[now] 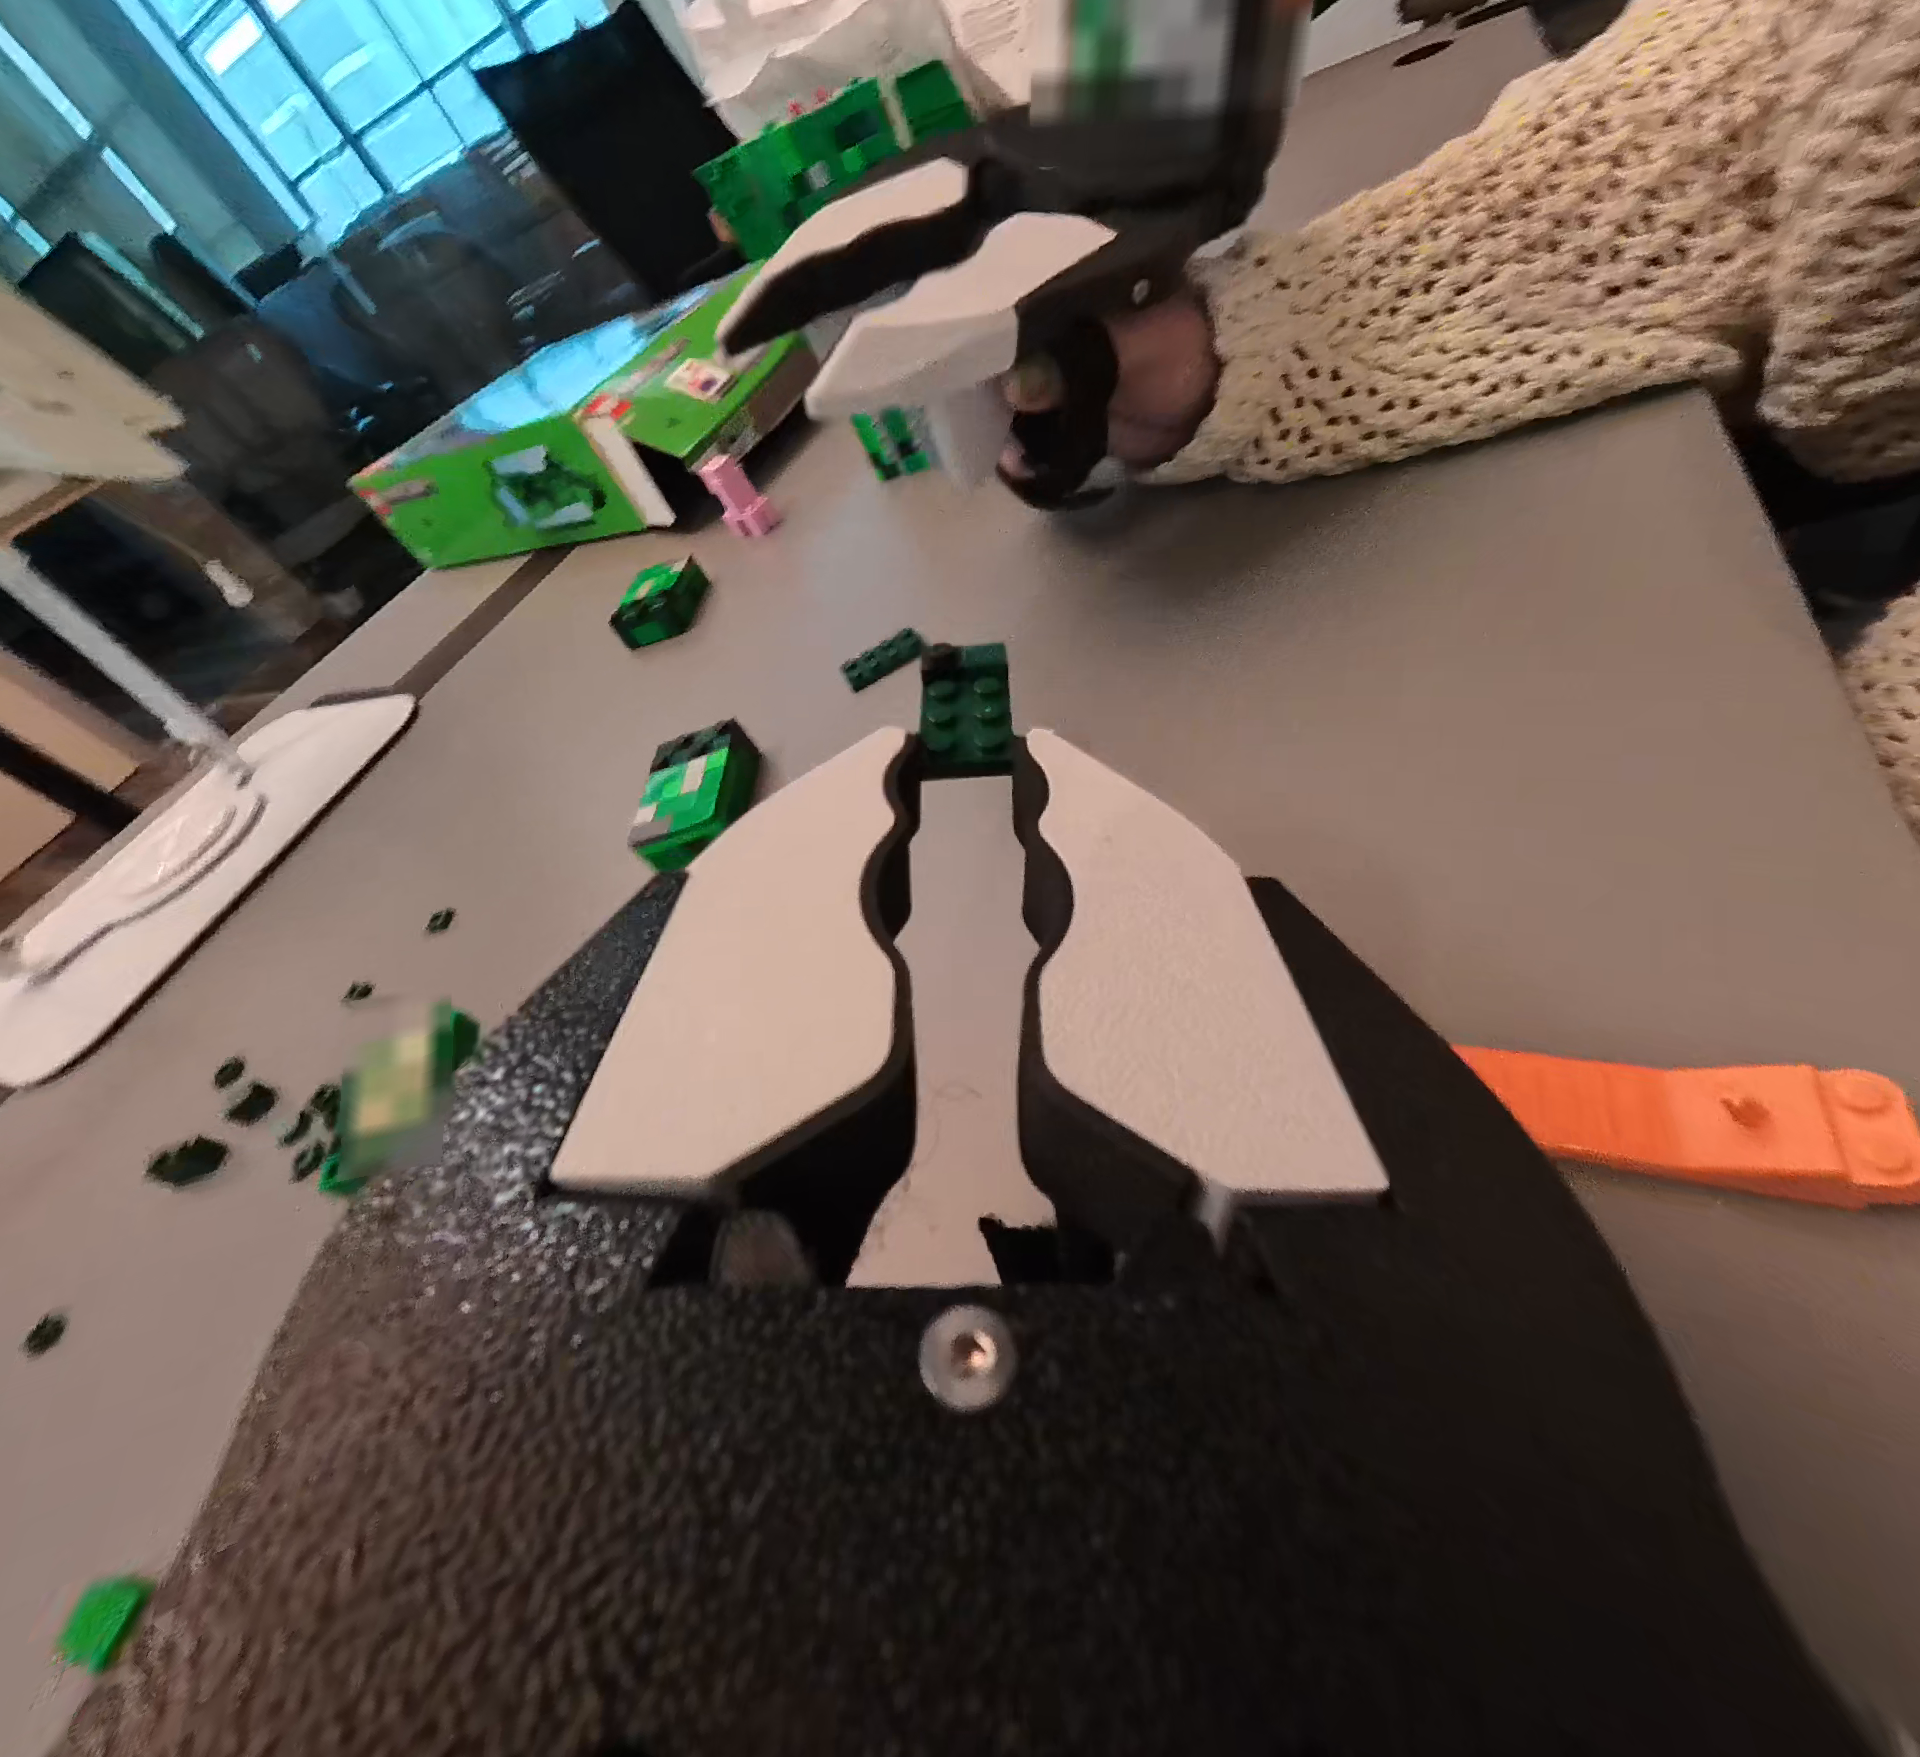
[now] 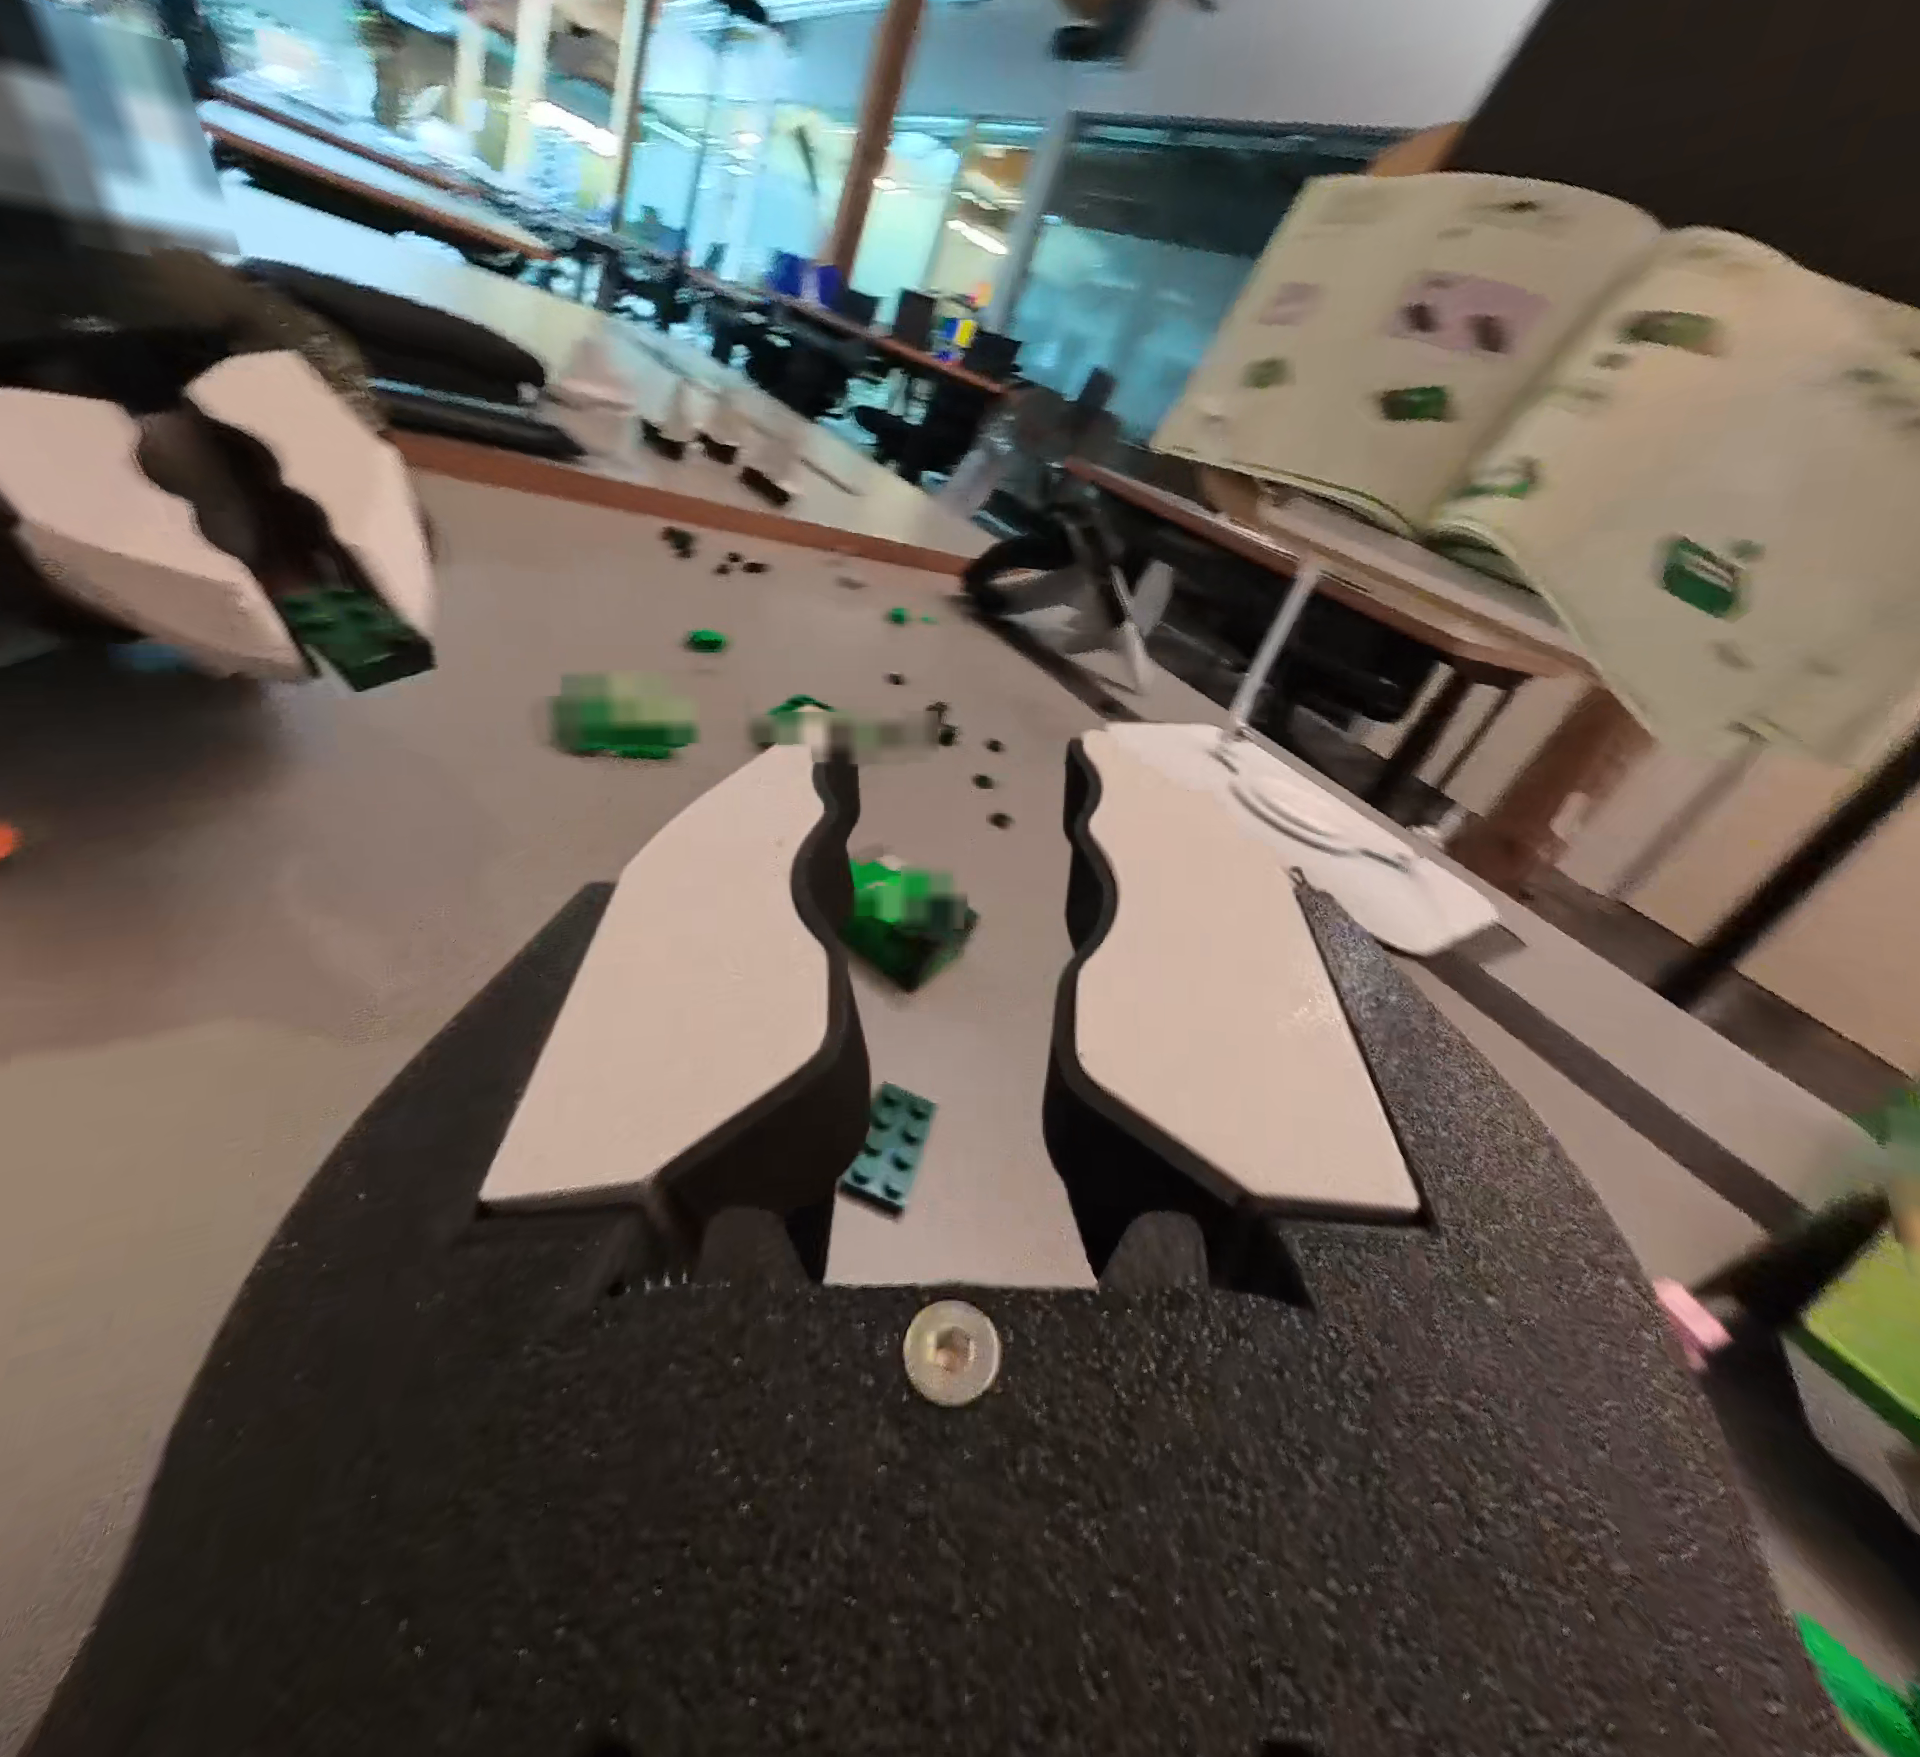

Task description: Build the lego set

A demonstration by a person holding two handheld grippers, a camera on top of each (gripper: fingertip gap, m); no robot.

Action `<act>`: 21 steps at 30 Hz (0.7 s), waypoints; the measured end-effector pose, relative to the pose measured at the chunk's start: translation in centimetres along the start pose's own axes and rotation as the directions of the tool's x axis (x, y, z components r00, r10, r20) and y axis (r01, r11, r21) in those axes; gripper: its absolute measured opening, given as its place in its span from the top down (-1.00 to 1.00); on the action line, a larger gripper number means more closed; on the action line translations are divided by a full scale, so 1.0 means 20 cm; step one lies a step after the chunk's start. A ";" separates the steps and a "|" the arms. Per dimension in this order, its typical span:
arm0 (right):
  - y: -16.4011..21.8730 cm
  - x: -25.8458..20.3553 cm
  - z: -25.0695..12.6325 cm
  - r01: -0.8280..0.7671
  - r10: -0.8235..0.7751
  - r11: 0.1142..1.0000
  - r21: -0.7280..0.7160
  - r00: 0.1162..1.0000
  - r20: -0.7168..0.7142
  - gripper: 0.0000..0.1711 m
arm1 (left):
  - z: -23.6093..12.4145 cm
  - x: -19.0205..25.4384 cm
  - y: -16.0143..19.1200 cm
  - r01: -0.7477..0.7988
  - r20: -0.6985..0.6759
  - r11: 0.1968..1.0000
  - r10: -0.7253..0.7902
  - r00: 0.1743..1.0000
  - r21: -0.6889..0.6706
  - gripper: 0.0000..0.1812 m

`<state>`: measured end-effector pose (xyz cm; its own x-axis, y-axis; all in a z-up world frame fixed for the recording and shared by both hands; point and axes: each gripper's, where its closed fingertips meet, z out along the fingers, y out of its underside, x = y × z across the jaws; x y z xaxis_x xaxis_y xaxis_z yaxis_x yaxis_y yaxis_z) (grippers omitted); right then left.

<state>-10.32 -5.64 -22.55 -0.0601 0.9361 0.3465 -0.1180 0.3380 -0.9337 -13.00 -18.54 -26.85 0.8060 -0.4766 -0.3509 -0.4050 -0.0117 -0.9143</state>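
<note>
The left gripper (image 1: 966, 751) pinches a dark green lego plate (image 1: 966, 705) between its fingertips, the plate sticking out past them with its studs up; in the right wrist view the same plate (image 2: 358, 632) shows at the far left, held off the grey worktop (image 1: 1351, 772). The right gripper (image 2: 961, 772) has its jaws spread with nothing between the pads; it hangs above the worktop, and through its gap lie a small dark green plate (image 2: 888, 1148) near its base and a blurred green block (image 2: 904, 918) farther on. In the left wrist view that right gripper (image 1: 790, 357) shows far off, held by a hand (image 1: 1132, 398) in a knitted cream sleeve (image 1: 1558, 253). Loose pieces lie about: a narrow dark green plate (image 1: 883, 658), two green cube assemblies (image 1: 694, 793) (image 1: 660, 601), a pink figure (image 1: 743, 497), and small dark bits at the near left. A green box (image 1: 540, 471) lies far left, and an orange brick separator (image 1: 1683, 1136) lies near right. An open instruction booklet (image 2: 1558, 419) stands on a clear stand (image 2: 1330, 834) to the right
</note>
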 end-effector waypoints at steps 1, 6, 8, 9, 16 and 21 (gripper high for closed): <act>0.01 0.04 -0.01 -0.019 0.019 1.000 -0.001 0.999 -0.034 0.57 | -0.01 -0.03 0.02 0.021 0.021 1.000 -0.020 1.000 -0.023 0.82; 0.03 0.08 -0.01 -0.053 0.053 0.999 -0.010 0.996 -0.075 0.60 | -0.14 -0.19 0.15 0.100 0.145 0.987 -0.081 0.986 -0.127 0.82; 0.04 0.08 0.00 -0.051 0.049 0.998 -0.022 0.996 -0.079 0.61 | -0.22 -0.26 0.19 0.151 0.205 0.980 -0.122 0.971 -0.132 0.82; 0.04 0.08 0.00 -0.049 0.047 0.998 -0.026 0.995 -0.084 0.61 | -0.26 -0.30 0.21 0.186 0.241 0.975 -0.152 0.959 -0.126 0.82; 0.07 0.12 0.01 -0.068 0.061 0.996 -0.056 0.990 -0.128 0.61 | -0.43 -0.51 0.25 0.372 0.432 0.928 -0.343 0.834 0.018 0.82; 0.09 0.09 0.05 -0.046 0.035 0.993 -0.111 0.994 -0.102 0.63 | -0.39 -0.49 0.28 0.318 0.453 0.945 -0.250 0.856 -0.080 0.82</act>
<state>-11.60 -3.42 -23.54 0.0374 0.9524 0.3025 -0.0038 0.3029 -0.9530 -26.44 -20.84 -26.95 0.9864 -0.0072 -0.1639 -0.1611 -0.2328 -0.9591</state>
